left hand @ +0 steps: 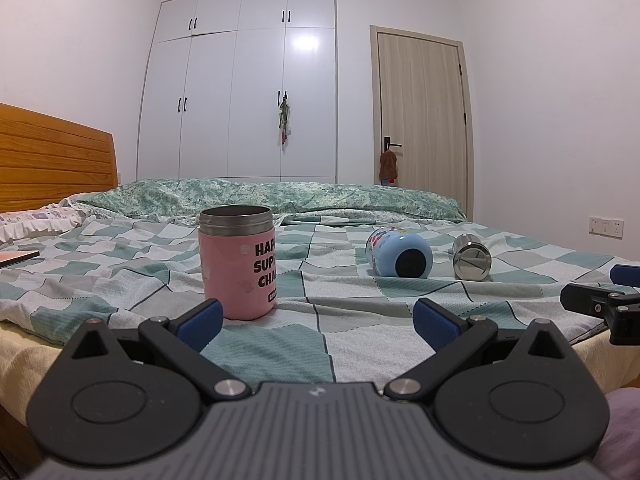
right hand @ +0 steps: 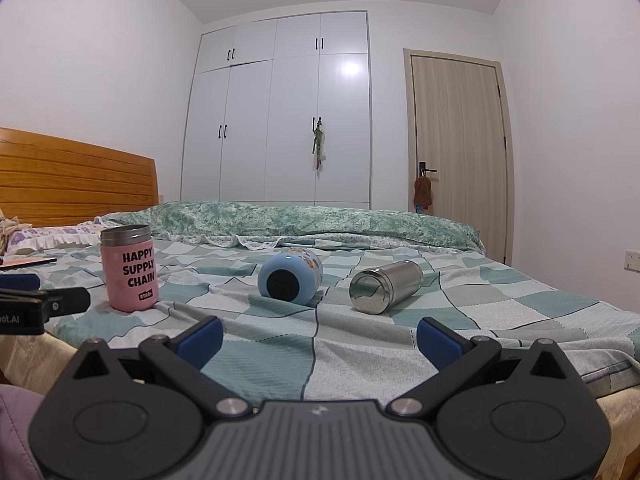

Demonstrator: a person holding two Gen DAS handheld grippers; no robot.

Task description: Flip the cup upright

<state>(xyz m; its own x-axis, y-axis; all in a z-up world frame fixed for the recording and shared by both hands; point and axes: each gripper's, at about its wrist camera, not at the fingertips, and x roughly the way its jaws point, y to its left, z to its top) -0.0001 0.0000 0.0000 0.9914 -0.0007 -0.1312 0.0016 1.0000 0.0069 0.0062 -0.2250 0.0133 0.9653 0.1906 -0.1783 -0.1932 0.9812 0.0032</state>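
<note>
A pink cup (left hand: 238, 264) with black lettering and a steel rim stands upright on the checked bedspread; it also shows in the right wrist view (right hand: 129, 268). A light blue cup (left hand: 400, 253) lies on its side, base toward me, also in the right wrist view (right hand: 290, 278). A steel cup (left hand: 472, 257) lies on its side to its right, also in the right wrist view (right hand: 384, 287). My left gripper (left hand: 316, 322) is open and empty, just in front of the pink cup. My right gripper (right hand: 318, 340) is open and empty, short of the two lying cups.
The checked bedspread (right hand: 500, 320) covers the bed, with a rolled green quilt (right hand: 320, 220) across the far side. A wooden headboard (left hand: 52, 156) stands at the left. A flat reddish object (left hand: 16, 258) lies at the far left. Wardrobe (left hand: 240, 92) and door (left hand: 422, 112) are behind.
</note>
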